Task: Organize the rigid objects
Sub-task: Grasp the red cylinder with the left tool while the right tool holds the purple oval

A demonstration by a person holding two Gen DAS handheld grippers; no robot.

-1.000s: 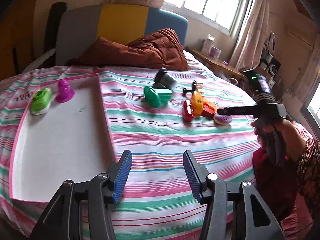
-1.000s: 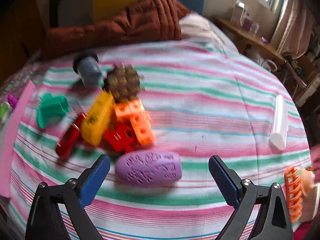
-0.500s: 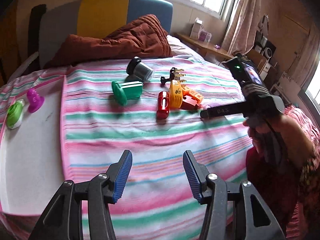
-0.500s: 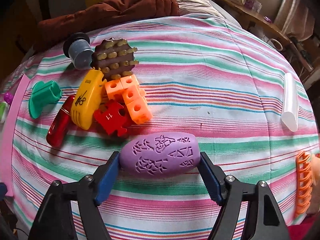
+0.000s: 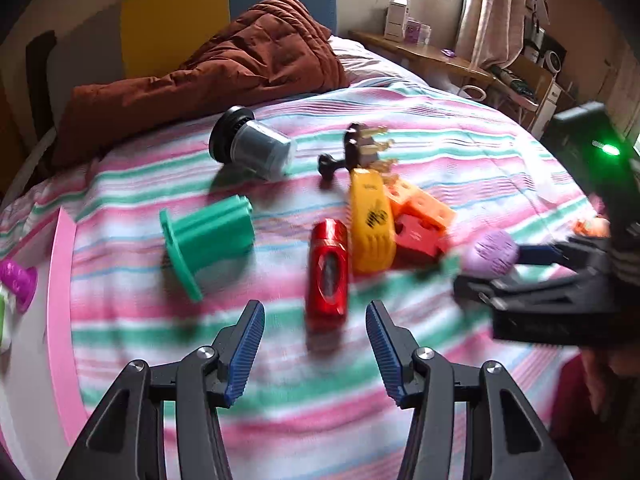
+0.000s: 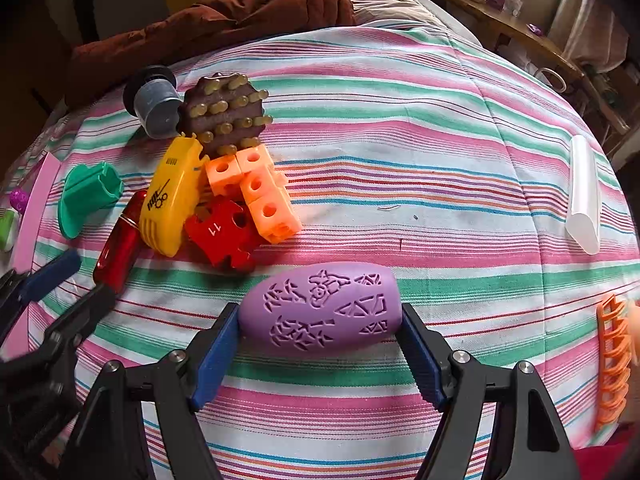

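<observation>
My right gripper (image 6: pixel 320 344) is shut on a purple patterned oval (image 6: pixel 320 310), held just above the striped bedspread; it also shows at the right of the left wrist view (image 5: pixel 496 254). My left gripper (image 5: pixel 316 352) is open and empty, just short of a red cylinder (image 5: pixel 327 270). Beside the cylinder lie a yellow toy (image 5: pixel 370 226), orange blocks (image 5: pixel 420 204), a red puzzle piece (image 6: pixel 220 232), a brown spiked disc (image 6: pixel 224 114), a green spool (image 5: pixel 208 236) and a grey cup (image 5: pixel 252 146).
A pink-rimmed white tray (image 5: pixel 60 304) lies at the left with a magenta piece (image 5: pixel 18 280) in it. A white tube (image 6: pixel 584 200) and an orange comb (image 6: pixel 612 360) lie at the right. A brown quilt (image 5: pixel 224 64) is bunched at the bed's head.
My right gripper closed on the purple oval and raised it slightly. My left gripper swung right from the tray and moved in toward the red cylinder.
</observation>
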